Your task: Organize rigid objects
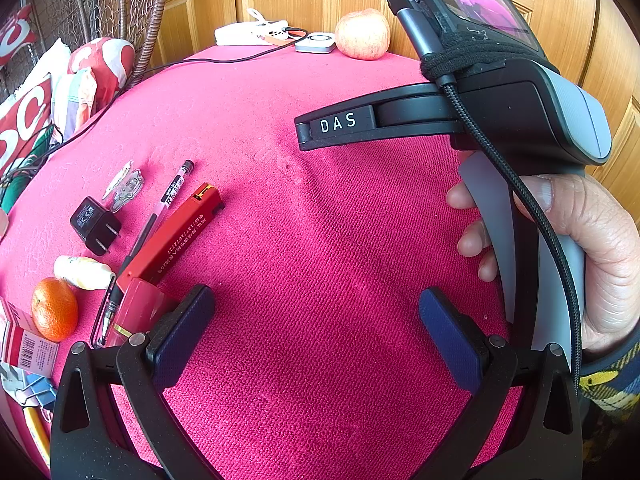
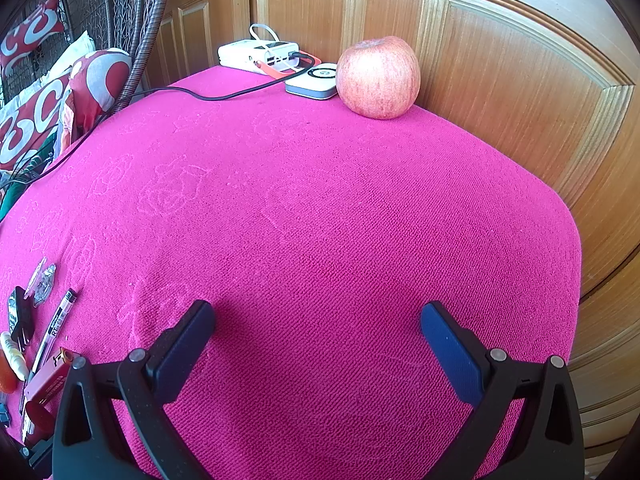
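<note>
Small items lie at the left of the pink cloth (image 1: 320, 240): a red box (image 1: 176, 236), a black pen (image 1: 160, 216), a black plug adapter (image 1: 94, 226), a metal clip (image 1: 124, 186), a small white bottle (image 1: 82, 272) and an orange (image 1: 54, 308). My left gripper (image 1: 316, 320) is open and empty just right of the red box. My right gripper (image 2: 318, 328) is open and empty over bare cloth; its body (image 1: 500, 120) shows in the left wrist view. The pen (image 2: 56, 328) and red box (image 2: 48, 380) sit at its far left.
An apple (image 2: 378, 78), a white power bank (image 2: 260, 54) with a black cable (image 2: 224, 96) and a small white device (image 2: 314, 80) stand at the back edge by the wooden door (image 2: 500, 80). Binder clips (image 1: 32, 392) and a carton (image 1: 24, 344) lie at the front left. Cushions (image 1: 40, 92) lie off the left.
</note>
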Available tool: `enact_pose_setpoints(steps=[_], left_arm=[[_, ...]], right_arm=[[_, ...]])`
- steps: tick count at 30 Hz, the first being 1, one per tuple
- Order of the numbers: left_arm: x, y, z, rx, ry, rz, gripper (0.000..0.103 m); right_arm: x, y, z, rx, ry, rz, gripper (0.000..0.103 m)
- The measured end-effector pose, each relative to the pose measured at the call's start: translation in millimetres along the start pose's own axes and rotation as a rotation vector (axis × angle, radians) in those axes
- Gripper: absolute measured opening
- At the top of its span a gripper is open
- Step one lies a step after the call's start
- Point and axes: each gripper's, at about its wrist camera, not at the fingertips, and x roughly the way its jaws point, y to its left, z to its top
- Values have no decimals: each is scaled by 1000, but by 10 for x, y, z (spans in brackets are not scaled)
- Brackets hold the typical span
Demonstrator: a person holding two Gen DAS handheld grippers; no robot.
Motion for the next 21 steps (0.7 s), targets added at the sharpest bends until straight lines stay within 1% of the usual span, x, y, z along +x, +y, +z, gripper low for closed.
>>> enact_pose_setpoints(steps=[6, 10, 12, 14, 18, 19, 21], left_arm=[[-9, 1, -8, -6, -2, 9, 103], [-122, -36, -41, -65, -19, 28, 103], [-277, -75, -34, -69, -59, 27, 103], [-526, -129, -19, -57, -127, 52, 103], [-1133, -88, -9, -107, -269, 9, 103], [-1280, -58, -16, -118, -301, 11, 103], [-1580, 39, -84, -142, -358, 43, 103]], right_arm=[[0, -1, -1, -1, 0, 0, 103], [1, -5, -1, 0, 0, 0, 103], [-2, -4, -1, 0, 0, 0, 103], [-1, -4, -1, 0, 0, 0, 103], [-1, -3, -2, 0, 0, 0, 103], [0, -4, -3, 0, 0, 0, 103], [-1, -3, -5, 0, 0, 0, 103]])
